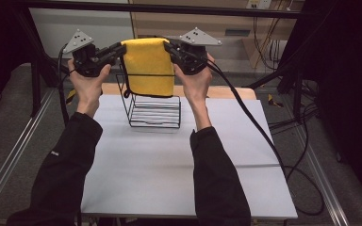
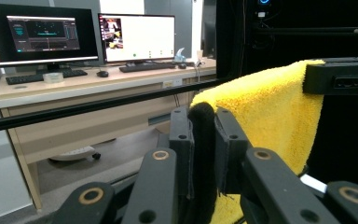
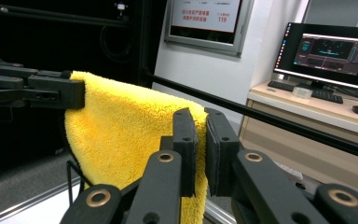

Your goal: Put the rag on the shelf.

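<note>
A yellow towel (image 1: 148, 66) hangs stretched between my two grippers, above a black wire rack (image 1: 153, 113) that stands on the white table (image 1: 169, 165). My left gripper (image 1: 121, 48) is shut on the towel's top left corner. In the left gripper view the towel's dark hem sits pinched between that gripper's (image 2: 204, 126) pads, and the towel (image 2: 270, 107) runs off to the right gripper (image 2: 307, 77). My right gripper (image 1: 167, 47) is shut on the top right corner. In the right gripper view its jaws (image 3: 199, 126) stand closed at the edge of the towel (image 3: 121, 135). The towel's lower half drapes over the rack's top.
A black frame bar (image 1: 169, 8) crosses above the far side of the table. Cables (image 1: 264, 136) trail over the table's right side down to the floor. A desk with monitors (image 2: 51, 32) stands beyond. The near half of the table lies between the person's forearms.
</note>
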{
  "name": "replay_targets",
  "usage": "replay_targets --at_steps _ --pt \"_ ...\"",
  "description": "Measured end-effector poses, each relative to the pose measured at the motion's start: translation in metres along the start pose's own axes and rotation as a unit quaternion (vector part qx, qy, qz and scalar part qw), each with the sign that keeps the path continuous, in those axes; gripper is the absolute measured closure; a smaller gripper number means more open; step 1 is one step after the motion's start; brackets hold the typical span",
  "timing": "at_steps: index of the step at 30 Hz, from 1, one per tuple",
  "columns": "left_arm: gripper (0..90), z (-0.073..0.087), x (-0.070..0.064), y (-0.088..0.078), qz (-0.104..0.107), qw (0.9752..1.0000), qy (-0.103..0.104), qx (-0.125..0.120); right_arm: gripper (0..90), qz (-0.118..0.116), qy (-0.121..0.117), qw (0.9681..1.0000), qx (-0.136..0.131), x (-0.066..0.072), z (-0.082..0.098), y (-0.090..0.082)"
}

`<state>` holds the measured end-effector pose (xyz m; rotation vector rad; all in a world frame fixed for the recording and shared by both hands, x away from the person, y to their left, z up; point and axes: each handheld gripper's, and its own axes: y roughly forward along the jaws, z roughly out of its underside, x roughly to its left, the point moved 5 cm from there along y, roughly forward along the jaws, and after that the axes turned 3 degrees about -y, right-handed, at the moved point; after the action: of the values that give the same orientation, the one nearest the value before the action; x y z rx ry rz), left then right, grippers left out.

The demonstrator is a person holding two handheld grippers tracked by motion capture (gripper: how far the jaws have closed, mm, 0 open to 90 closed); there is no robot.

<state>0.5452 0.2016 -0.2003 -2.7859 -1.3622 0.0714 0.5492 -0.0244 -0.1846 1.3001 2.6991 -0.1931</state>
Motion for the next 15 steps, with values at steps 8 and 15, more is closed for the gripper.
replay_targets --at_steps 8,15 --pt "79.1 0.008 -0.004 -0.008 0.006 0.9999 0.007 0.011 84.0 -0.013 -0.011 0.9998 0.007 0.007 0.005 -0.007" --pt "78.8 0.013 -0.008 -0.014 0.01 0.9997 0.007 0.02 84.0 -0.021 -0.02 0.9995 0.014 0.014 0.009 -0.015"
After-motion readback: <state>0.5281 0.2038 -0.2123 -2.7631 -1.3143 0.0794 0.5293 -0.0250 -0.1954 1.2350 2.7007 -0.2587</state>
